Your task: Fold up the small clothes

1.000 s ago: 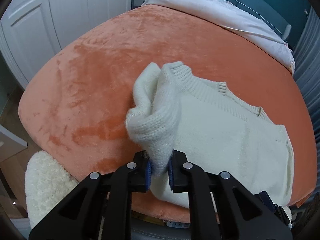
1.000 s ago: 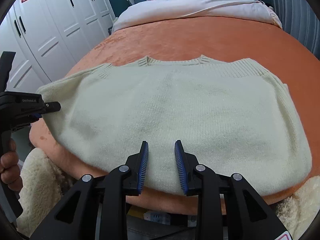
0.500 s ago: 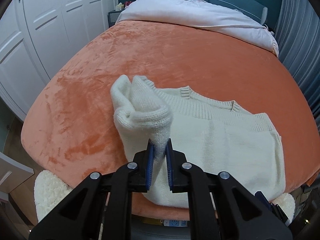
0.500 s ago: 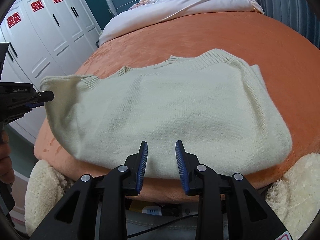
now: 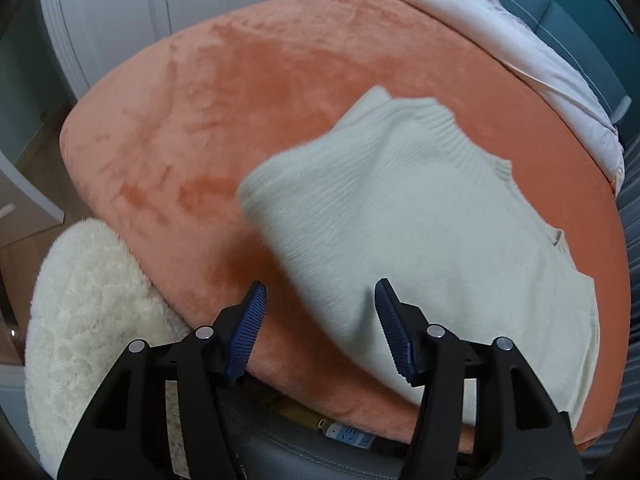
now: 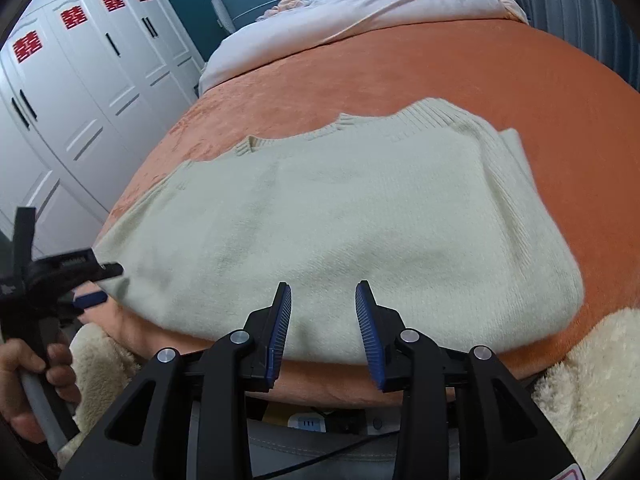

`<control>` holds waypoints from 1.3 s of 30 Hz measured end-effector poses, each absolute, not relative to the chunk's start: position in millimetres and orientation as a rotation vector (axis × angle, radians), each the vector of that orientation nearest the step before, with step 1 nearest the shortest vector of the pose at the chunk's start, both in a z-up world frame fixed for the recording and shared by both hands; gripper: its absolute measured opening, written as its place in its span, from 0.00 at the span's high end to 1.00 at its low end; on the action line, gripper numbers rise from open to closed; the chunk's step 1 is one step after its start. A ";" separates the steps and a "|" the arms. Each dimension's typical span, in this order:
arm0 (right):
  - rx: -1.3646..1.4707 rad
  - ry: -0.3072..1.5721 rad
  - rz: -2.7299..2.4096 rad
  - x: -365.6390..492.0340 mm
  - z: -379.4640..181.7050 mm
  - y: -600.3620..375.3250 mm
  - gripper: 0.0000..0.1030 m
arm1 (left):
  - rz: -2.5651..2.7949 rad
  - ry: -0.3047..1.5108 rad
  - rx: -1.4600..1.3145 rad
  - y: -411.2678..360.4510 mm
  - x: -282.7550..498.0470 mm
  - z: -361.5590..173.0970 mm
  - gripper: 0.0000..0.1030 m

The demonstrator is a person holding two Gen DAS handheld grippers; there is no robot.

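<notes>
Cream sweater [image 6: 340, 220] lying flat on orange bedspread [image 6: 500, 80]. Left gripper [image 5: 320, 324] jaws just opened, released, sweater edge loose between them. Right gripper [image 6: 322, 324] released, jaws apart above near hem, gripping nothing.

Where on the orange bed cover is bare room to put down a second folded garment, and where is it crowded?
Bare orange cover lies left of the cream sweater, toward the white wardrobe, and between the sweater's ribbed edge and the pale quilt. The near edge is crowded: the sweater, both open grippers, left and right, and fluffy rugs.
</notes>
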State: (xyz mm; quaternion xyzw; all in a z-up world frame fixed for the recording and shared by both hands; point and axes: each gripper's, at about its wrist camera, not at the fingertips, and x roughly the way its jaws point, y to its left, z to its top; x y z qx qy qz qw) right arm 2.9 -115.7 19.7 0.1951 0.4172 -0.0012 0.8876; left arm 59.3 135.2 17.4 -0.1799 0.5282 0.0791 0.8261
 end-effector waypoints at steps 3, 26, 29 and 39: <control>0.366 0.842 0.059 22.6 35.3 -98.0 0.66 | 0.163 1.134 -0.484 147.9 54.4 0.4 0.37; 0.428 0.957 0.010 1.0 10.9 -99.3 0.56 | 0.148 1.074 -0.820 172.0 103.5 -4.1 0.06; 0.437 0.960 0.000 -11.2 6.8 -104.4 0.55 | 0.101 1.087 -0.822 157.4 109.0 2.8 0.14; 0.533 0.911 0.016 -23.5 4.6 -116.7 0.55 | 0.095 1.037 -0.470 103.3 104.4 55.3 0.81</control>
